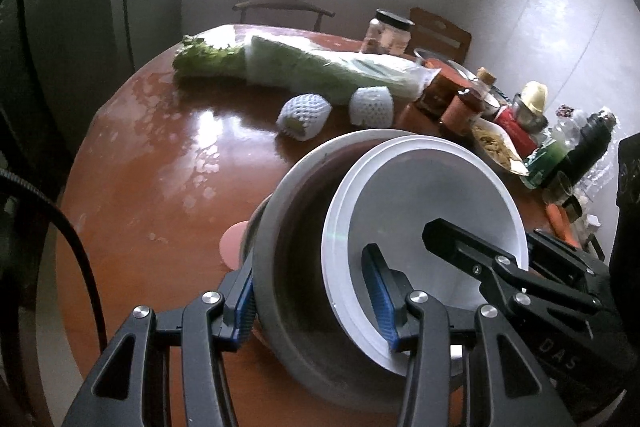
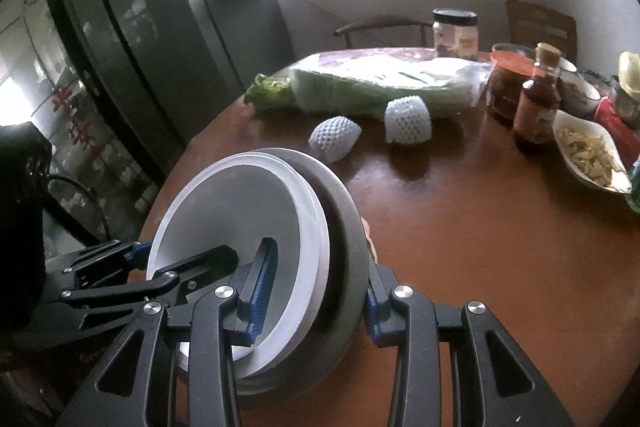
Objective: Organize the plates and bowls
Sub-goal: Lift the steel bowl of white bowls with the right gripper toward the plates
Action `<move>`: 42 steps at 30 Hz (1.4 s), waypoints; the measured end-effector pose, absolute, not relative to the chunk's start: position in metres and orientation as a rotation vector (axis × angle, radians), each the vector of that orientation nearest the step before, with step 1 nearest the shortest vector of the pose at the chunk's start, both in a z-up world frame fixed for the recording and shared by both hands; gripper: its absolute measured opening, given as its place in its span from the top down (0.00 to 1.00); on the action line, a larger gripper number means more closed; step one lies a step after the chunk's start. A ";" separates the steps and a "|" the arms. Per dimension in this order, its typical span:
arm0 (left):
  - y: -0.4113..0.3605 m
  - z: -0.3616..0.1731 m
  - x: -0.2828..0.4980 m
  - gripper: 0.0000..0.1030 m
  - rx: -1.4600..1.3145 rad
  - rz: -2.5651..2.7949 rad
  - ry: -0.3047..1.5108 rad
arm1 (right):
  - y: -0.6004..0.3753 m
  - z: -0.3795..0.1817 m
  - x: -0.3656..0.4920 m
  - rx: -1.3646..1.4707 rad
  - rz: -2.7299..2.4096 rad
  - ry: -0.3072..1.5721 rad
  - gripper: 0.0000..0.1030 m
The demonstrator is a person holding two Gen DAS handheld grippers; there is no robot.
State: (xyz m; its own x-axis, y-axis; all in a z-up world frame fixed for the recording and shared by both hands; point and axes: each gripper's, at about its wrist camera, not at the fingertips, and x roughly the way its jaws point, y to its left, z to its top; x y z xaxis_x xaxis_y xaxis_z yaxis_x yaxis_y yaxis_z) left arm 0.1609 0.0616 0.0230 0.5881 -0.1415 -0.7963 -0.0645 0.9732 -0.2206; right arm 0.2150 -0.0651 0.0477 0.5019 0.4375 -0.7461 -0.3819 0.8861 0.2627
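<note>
Brown table, white bowl in grey bowl

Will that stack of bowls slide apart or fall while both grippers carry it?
It might. The white bowl looks smooth and sits off-centre in the grey bowl, so it could slip. Both look stiff, probably breakable if dropped. The left gripper and right gripper pinch opposite rims, which should steady them.

Two nested bowls, two foam-netted fruits, one cabbage.
</note>
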 end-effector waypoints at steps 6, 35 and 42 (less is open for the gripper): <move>0.069 0.011 0.165 0.53 -0.249 -0.030 0.965 | -0.056 0.037 0.222 0.047 0.507 0.938 0.62; 0.062 -0.012 0.171 0.54 -0.221 -0.018 0.999 | -0.057 0.007 0.229 0.020 0.508 0.992 0.62; 0.063 -0.012 0.170 0.54 -0.225 -0.021 1.001 | -0.053 0.009 0.227 -0.032 0.498 0.974 0.61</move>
State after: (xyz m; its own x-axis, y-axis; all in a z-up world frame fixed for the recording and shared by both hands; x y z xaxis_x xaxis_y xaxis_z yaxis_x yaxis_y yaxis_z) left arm 0.1705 0.0634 -0.0122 0.5416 -0.1205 -0.8319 -0.0851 0.9767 -0.1969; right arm 0.2268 -0.0526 0.0089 0.4594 0.3901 -0.7980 -0.4186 0.8874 0.1928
